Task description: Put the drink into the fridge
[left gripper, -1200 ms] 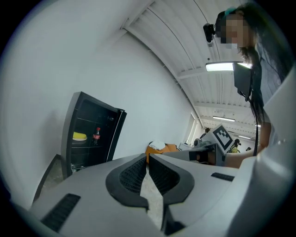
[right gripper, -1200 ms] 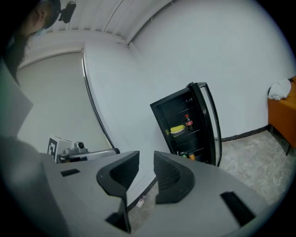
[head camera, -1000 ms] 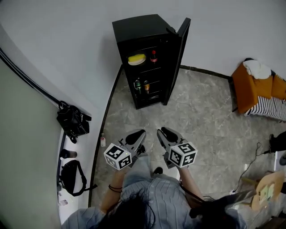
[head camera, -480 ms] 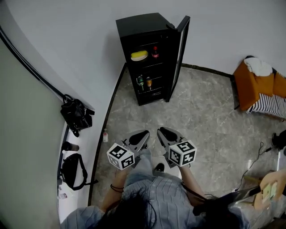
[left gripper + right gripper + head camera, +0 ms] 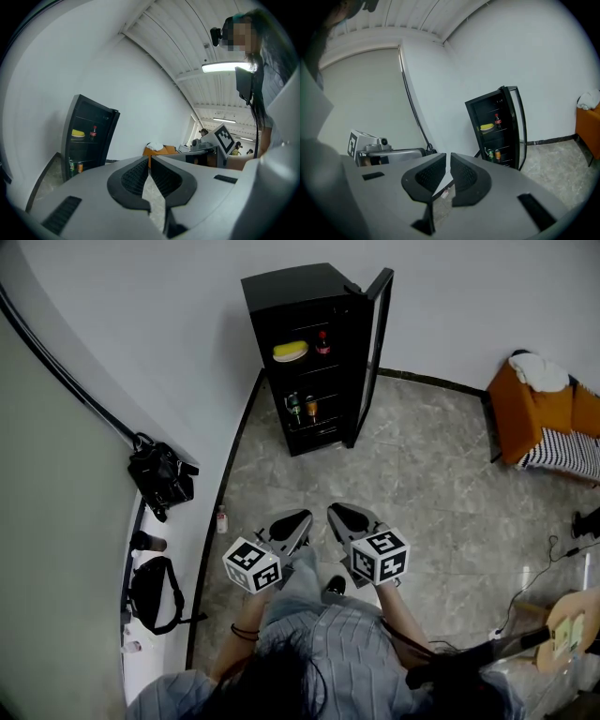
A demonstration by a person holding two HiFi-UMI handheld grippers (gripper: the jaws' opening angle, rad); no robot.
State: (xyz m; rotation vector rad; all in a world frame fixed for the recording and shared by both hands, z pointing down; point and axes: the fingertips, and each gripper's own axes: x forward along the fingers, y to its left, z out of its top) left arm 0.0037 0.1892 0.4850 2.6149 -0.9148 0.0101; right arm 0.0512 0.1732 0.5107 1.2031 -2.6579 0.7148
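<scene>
Since a second ago the fridge [image 5: 281,287] has crept slightly higher in the head view, and the right gripper [image 5: 339,513] has just been closing its jaws, with nothing between them.

One fridge stands at upper centre, its door [image 5: 378,306] swung open to the right. Three drinks show inside. One cola bottle [image 5: 322,342], dark with a red cap and label, stands upright on the upper shelf just right of a yellow dish [image 5: 291,351]. A green bottle [image 5: 293,407] and an orange can [image 5: 310,409] stand side by side on a lower shelf. One small bottle [image 5: 222,519] stands on the floor by the wall at left.

Two grippers sit side by side at lower centre, pointing up-frame toward the fridge and well apart from it. The right gripper's pads are drawn together and empty. The left gripper [image 5: 292,518] likewise has its tips meeting and nothing held.
</scene>
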